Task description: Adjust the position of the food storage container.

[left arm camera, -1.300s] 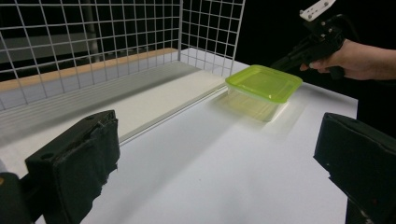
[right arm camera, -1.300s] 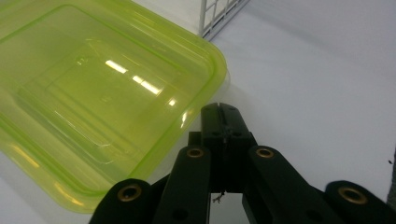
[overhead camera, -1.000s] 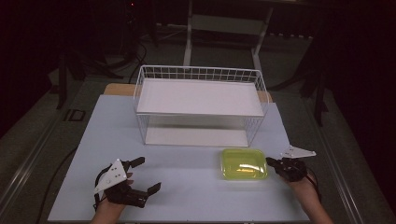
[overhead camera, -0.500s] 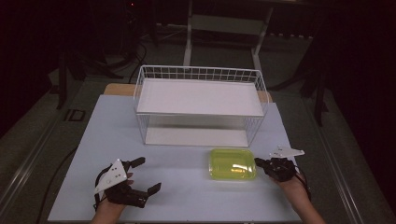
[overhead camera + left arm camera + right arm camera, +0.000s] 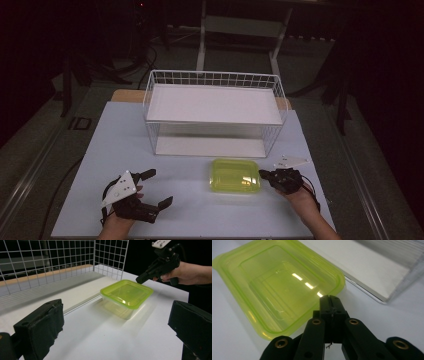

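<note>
With my right gripper (image 5: 264, 174) pressed together against its right edge, the translucent lime-green lidded plastic box (image 5: 235, 175) has slid leftward before the white wire basket (image 5: 215, 80), nearing centre for my waiting, wide-spread left gripper (image 5: 156, 187).

The box (image 5: 235, 175) has slid left across the table (image 5: 190, 210), from near the right front corner of the basket (image 5: 215, 112) to a spot before its middle-right. The right tool (image 5: 264, 174) has moved left with it, jaws closed, tip at the box's right edge
</note>
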{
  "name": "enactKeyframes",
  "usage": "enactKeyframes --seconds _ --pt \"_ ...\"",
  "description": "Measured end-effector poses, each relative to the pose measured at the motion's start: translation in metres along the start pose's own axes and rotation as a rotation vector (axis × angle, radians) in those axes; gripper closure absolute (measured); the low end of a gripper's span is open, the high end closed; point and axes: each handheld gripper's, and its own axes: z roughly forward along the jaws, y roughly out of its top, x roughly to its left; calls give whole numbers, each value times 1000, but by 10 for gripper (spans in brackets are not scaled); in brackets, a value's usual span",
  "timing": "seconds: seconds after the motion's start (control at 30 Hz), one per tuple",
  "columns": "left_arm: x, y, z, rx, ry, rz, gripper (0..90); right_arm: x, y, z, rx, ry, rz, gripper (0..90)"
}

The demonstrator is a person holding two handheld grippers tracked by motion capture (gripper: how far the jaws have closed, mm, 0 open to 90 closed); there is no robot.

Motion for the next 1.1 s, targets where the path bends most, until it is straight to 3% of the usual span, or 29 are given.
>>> enactKeyframes --seconds 0.3,1.1 --pt "0 0 0 2 -1 0 7 15 12 12 1 46 -17 900" --pt "-1 0 0 7 -5 3 7 35 35 45 3 69 -95 900"
